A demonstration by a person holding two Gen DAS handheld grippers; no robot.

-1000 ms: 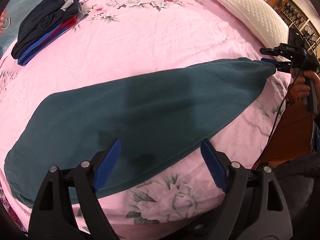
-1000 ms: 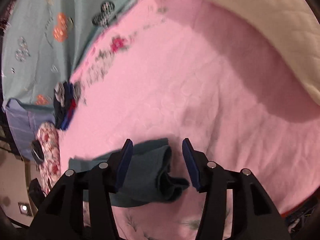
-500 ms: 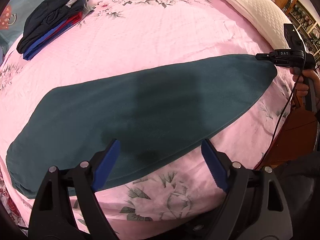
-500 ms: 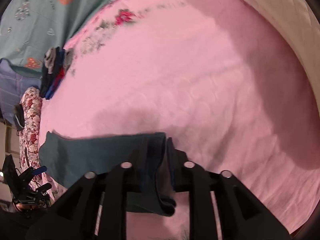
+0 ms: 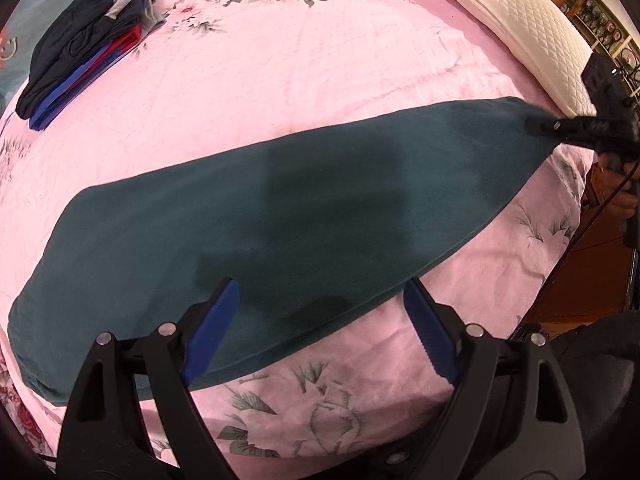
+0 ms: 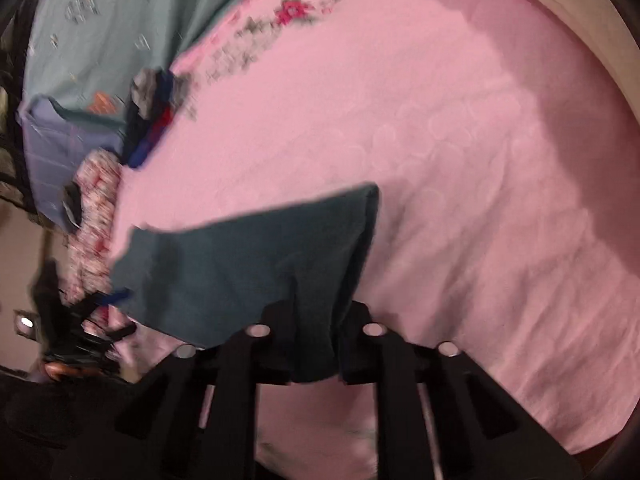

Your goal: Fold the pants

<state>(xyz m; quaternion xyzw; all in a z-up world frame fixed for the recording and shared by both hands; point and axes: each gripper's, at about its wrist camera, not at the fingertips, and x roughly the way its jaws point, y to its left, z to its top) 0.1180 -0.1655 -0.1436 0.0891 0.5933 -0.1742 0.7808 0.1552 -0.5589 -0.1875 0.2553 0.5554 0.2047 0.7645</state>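
The right gripper [image 6: 316,344] is clenched on one end of the pants [image 5: 304,216], which stretch flat from there to beneath the left gripper [image 5: 320,320], jaws spread wide above them. If that thin pinch slips, the fold could skew. Beyond the jaws: a pink bedspread [image 5: 304,72], pillow [image 5: 520,12], stacked clothes [image 5: 80,56].

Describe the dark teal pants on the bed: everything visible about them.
The pants are dark teal, soft and fleece-like, lying flat as one long band across the pink floral bedsheet. One end is pinched in the shut right claw, bunching slightly there. The open left claw hovers over their near edge, apparently without touching. A shadow darkens their middle.
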